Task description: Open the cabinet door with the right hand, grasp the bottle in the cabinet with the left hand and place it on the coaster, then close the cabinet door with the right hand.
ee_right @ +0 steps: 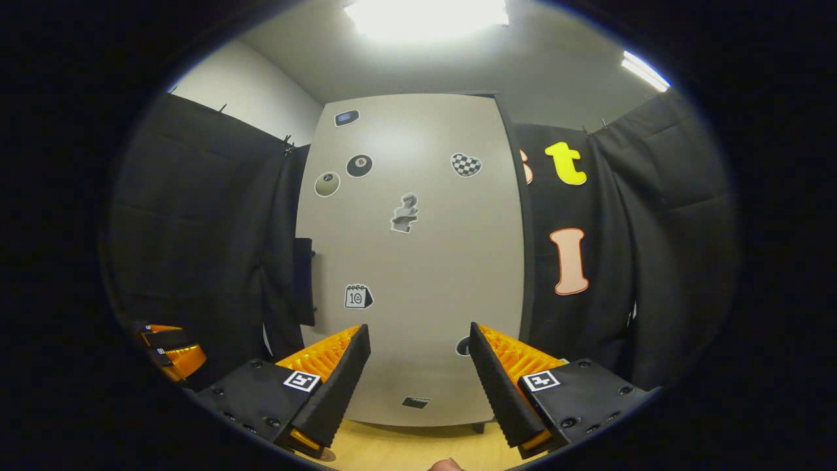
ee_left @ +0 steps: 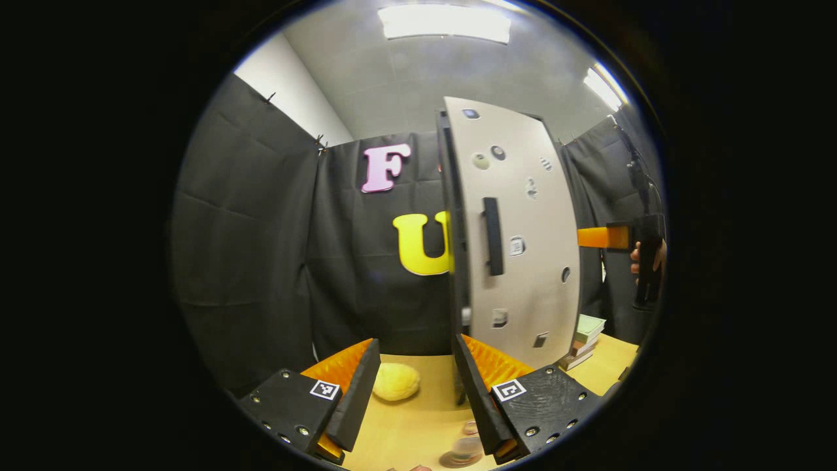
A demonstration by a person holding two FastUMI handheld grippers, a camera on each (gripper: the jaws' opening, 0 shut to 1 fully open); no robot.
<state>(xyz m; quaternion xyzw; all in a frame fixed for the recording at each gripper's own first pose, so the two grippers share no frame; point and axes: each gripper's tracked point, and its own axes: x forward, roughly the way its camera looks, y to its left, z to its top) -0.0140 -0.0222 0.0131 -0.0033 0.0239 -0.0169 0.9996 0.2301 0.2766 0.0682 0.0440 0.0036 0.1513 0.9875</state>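
Note:
The cabinet door (ee_left: 523, 229) is a tall beige panel with stickers and a black vertical handle (ee_left: 492, 235). It looks closed against its dark frame, and it hides the cabinet's inside. My left gripper (ee_left: 416, 345) is open and empty, low over the wooden table (ee_left: 418, 425), in front of the door's handle edge. A small round flat thing (ee_left: 461, 450), blurred, lies under its right finger; it may be the coaster. In the right gripper view the door (ee_right: 418, 261) faces me, with the handle (ee_right: 303, 281) at its left edge. My right gripper (ee_right: 418, 330) is open, short of the door.
A yellow round lump (ee_left: 395, 381) lies on the table left of the cabinet. A stack of books (ee_left: 585, 340) sits to the cabinet's right. The right gripper (ee_left: 592, 237), held by a hand (ee_left: 644, 258), is beyond the door's right edge. The left gripper (ee_right: 167, 353) is low at far left.

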